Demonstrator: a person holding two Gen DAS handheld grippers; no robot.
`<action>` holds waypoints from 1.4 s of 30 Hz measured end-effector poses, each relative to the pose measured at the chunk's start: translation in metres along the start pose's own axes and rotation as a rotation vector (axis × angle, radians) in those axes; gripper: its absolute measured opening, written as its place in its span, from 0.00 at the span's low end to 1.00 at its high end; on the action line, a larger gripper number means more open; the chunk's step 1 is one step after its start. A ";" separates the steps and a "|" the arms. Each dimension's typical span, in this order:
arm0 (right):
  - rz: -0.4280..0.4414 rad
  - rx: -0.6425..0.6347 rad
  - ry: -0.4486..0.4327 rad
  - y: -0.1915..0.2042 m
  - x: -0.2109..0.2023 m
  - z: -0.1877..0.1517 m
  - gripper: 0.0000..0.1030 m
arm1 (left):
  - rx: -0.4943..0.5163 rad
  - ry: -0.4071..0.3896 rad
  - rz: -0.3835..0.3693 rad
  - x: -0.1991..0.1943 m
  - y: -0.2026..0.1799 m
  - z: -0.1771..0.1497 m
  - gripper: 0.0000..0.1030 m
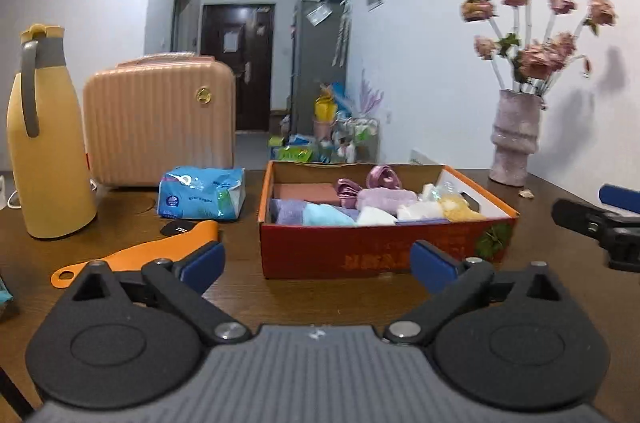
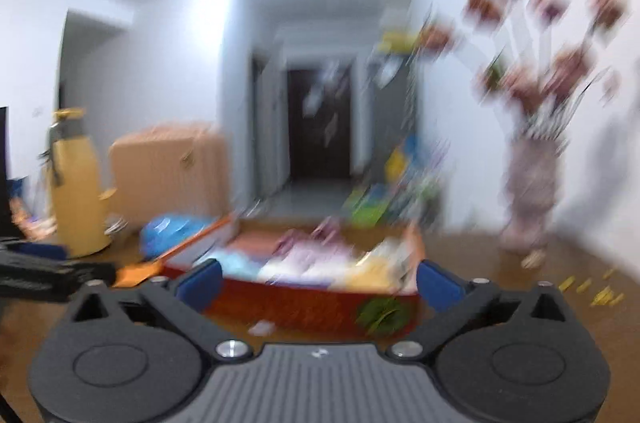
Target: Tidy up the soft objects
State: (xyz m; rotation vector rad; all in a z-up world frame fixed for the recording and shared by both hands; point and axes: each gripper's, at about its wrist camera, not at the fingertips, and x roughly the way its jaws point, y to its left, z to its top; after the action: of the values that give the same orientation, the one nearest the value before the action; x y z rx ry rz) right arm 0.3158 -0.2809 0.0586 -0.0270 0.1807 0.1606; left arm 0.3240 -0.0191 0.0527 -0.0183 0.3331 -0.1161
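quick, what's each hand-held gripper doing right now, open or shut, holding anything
Left hand-held gripper: open, jaws wide apart, nothing between them.
Right hand-held gripper: open, jaws wide apart, holding nothing, though the view is blurred.

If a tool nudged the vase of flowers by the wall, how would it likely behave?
The vase looks tall with a narrow waist, and its long flowers spread wide above, so it probably tips rather than slides. It looks ceramic, so likely fragile.
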 end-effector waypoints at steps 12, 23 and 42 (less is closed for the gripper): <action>-0.082 0.054 0.016 0.012 -0.048 -0.019 1.00 | -0.015 -0.088 0.000 -0.057 -0.002 -0.020 0.99; -0.080 0.065 0.028 0.034 -0.118 -0.043 1.00 | -0.023 -0.123 -0.016 -0.130 -0.007 -0.044 1.00; 0.011 0.052 0.092 0.088 -0.258 -0.088 1.00 | -0.010 -0.107 0.029 -0.262 0.002 -0.108 1.00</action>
State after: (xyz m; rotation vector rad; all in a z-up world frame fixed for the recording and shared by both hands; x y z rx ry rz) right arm 0.0352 -0.2378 0.0175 0.0188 0.2763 0.1653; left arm 0.0425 0.0139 0.0354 -0.0296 0.2269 -0.0845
